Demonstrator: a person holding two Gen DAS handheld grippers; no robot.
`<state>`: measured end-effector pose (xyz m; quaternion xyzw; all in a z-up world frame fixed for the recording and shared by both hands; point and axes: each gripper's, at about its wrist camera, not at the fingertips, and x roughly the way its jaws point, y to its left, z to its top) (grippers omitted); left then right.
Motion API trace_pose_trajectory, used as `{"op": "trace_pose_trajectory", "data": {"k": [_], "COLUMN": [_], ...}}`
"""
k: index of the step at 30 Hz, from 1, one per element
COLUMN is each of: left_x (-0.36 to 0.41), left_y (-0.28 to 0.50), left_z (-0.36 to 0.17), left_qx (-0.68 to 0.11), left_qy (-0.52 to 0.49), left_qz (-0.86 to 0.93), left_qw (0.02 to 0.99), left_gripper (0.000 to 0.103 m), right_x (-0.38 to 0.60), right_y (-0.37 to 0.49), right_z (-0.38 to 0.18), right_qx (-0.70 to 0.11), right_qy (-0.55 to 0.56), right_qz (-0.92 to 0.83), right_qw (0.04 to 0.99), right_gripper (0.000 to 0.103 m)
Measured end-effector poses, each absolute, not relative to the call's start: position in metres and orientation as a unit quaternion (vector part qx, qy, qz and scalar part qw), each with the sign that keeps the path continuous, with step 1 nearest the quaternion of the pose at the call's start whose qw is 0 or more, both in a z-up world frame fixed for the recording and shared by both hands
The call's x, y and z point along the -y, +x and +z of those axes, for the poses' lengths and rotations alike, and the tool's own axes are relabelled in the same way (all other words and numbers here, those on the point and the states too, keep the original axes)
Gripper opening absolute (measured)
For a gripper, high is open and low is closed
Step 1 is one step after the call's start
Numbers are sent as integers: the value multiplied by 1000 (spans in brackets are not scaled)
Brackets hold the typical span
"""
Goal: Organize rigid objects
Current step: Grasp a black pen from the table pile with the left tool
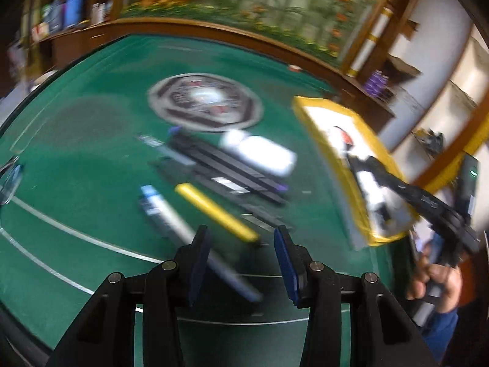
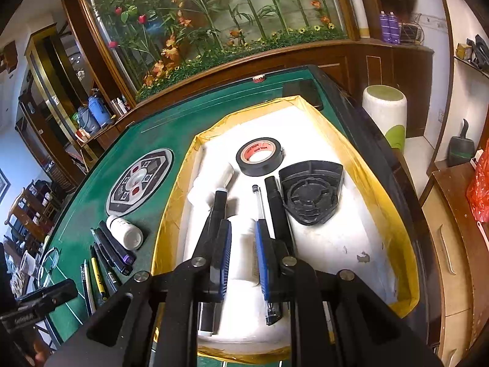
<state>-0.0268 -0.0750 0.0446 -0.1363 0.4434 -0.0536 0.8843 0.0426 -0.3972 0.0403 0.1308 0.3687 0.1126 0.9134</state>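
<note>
My left tongs (image 1: 241, 238) stand open and empty over the green felt worktop (image 2: 91, 223), above a row of slim pens (image 1: 214, 211) and a white plastic bottle (image 1: 259, 156). My right tongs (image 2: 243, 232) — nearly closed — pinch a small white block (image 2: 244, 253) inside the yellow-rimmed foam tray (image 2: 394, 214), beside a glossy tape roll (image 2: 259, 156) and a ribbed black plastic piece (image 2: 311, 195).

- the table (image 2: 171, 122) is covered in green felt marked with thin white lines.
- the tray (image 2: 394, 214) is edged in yellow and lined white.
- the tape roll (image 2: 259, 156) is black with a red core.
- a yellow pen (image 1: 217, 212) and a white bottle (image 2: 125, 232) are seen on the felt.
</note>
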Motion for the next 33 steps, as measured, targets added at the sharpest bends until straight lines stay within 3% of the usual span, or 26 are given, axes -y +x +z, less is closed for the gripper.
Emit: {"op": "trace_pose_trajectory", "data": {"k": [14,24,29,33], "left_x": [55,-2,-1,7], "left_y": [-24,-46,-49,-45], "left_z": [14,18,21,17], "left_qx": [-458,-444,-442,-451], "left_qy": [-64,-119,-99,-71], "left_qz": [5,-11,-16,-21], "left_qw": [887,888,891,889], "left_gripper": [46,46,45,26], "right_x": [396,392,389,389], "right_y": [40,40,40,40], "right_z": [43,44,41,41], "right_qx": [-363,-362,-363,-363], "right_qy": [132,126,123,123], "right_qz": [122,124,123,123], "right_qw": [914,915,915,915], "right_gripper": [15,15,15,15]}}
